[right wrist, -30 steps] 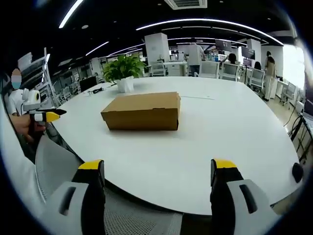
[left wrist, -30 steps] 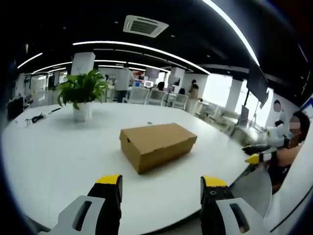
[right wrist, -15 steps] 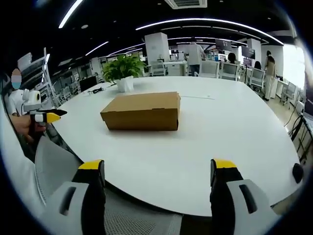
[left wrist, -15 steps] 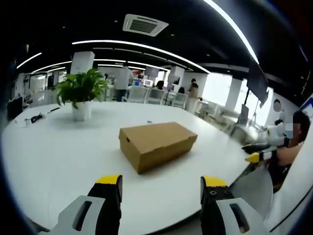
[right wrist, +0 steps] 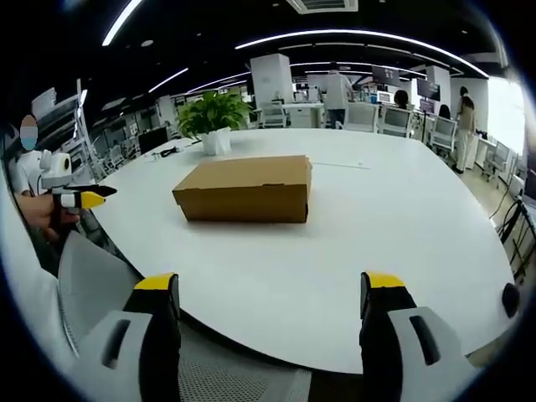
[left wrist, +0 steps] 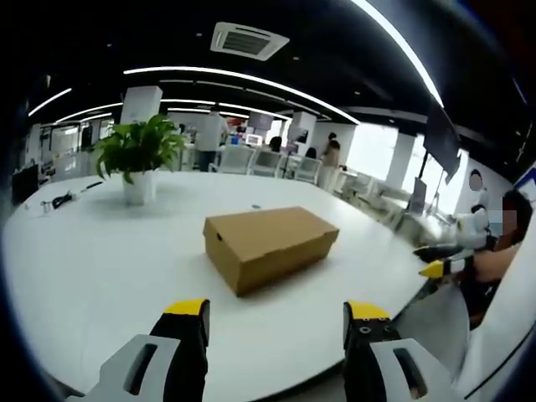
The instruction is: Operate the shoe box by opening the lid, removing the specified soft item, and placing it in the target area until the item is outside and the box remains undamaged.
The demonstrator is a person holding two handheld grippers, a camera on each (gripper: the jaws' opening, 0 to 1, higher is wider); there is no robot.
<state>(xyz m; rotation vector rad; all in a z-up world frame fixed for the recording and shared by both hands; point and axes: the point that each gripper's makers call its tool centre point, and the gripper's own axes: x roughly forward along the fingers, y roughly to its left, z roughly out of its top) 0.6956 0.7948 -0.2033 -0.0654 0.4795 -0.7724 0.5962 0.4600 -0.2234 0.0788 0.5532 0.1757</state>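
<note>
1. Step in hand: approach. The shoe box (left wrist: pixel 270 247) lies closed near the middle of the white worktop (left wrist: pixel 92 268), lid still on; the soft item is not visible.
2. The left hand-held gripper (left wrist: pixel 276 318) and the right hand-held gripper (right wrist: pixel 268 289) each stand wide apart, empty, well short of the box.
3. Next move, by judgement: reach in and lift the lid gently, steadying the base.
4. Surroundings: a potted plant (left wrist: pixel 138 163) stands beyond the box; open office, ceiling strip lights, people at distant desks.
</note>
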